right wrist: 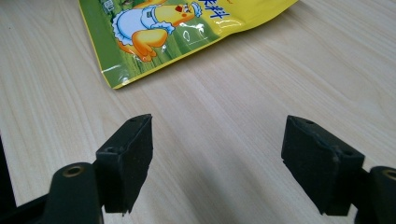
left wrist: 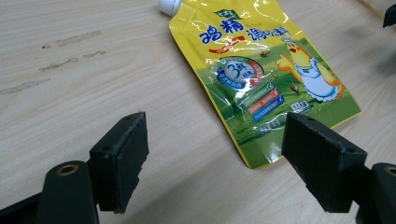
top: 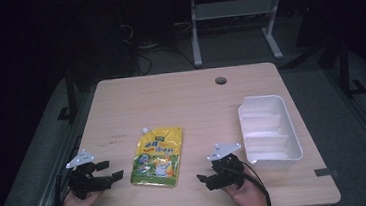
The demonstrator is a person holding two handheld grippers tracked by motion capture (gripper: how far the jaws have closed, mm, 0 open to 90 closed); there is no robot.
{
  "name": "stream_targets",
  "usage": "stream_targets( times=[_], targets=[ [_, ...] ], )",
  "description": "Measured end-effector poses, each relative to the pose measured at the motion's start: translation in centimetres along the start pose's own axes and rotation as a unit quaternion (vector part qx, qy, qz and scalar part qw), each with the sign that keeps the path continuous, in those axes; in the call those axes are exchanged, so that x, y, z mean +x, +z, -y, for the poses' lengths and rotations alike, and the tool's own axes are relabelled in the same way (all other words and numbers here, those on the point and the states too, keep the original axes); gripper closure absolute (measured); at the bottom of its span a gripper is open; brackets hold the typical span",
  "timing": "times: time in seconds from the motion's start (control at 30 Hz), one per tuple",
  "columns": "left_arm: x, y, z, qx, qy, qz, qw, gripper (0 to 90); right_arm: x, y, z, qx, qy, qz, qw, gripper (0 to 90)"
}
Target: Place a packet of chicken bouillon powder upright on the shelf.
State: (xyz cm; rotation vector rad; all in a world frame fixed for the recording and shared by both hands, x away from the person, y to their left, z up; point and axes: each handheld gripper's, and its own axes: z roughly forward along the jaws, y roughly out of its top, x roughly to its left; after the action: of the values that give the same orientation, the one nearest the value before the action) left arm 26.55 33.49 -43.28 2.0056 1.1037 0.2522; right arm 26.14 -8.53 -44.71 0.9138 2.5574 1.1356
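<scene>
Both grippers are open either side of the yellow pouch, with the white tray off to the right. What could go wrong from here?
1. The yellow pouch lies flat on the table, so jaws closing on it may scrape the wood or only pinch film and slip.
2. Its white cap points away from both the left gripper and the right gripper, so a lift by the soft bottom edge may let it sag.
3. The white tray sits close to the right gripper and could get nudged.

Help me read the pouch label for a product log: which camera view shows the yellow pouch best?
The left gripper view: the yellow pouch lies close, with white cap, printed text and chick drawing sharp. The high view shows the whole pouch flat on the table, but small. The right gripper view catches just its lower corner.
</scene>
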Motion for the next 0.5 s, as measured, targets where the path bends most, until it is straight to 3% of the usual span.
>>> stream_targets(
  times=[0.3, 0.43, 0.5],
  targets=[
    [-0.4, 0.3, -0.2, -0.002, 0.006, 0.001, 1.0000, 23.6, -0.1, 0.0, -0.1, -0.006, 0.008, -0.002, 0.9999, 23.3],
    [-0.6, 0.6, -0.6, -0.001, 0.010, 0.005, 0.9999, 24.9, -0.3, 0.0, -0.5, -0.015, 0.019, -0.010, 0.9997, 21.3],
    [-0.7, 0.9, -0.8, -0.001, 0.007, 0.008, 0.9999, 25.7, -0.7, 0.2, -1.3, -0.016, 0.033, -0.027, 0.9990, 19.9]
  ],
)
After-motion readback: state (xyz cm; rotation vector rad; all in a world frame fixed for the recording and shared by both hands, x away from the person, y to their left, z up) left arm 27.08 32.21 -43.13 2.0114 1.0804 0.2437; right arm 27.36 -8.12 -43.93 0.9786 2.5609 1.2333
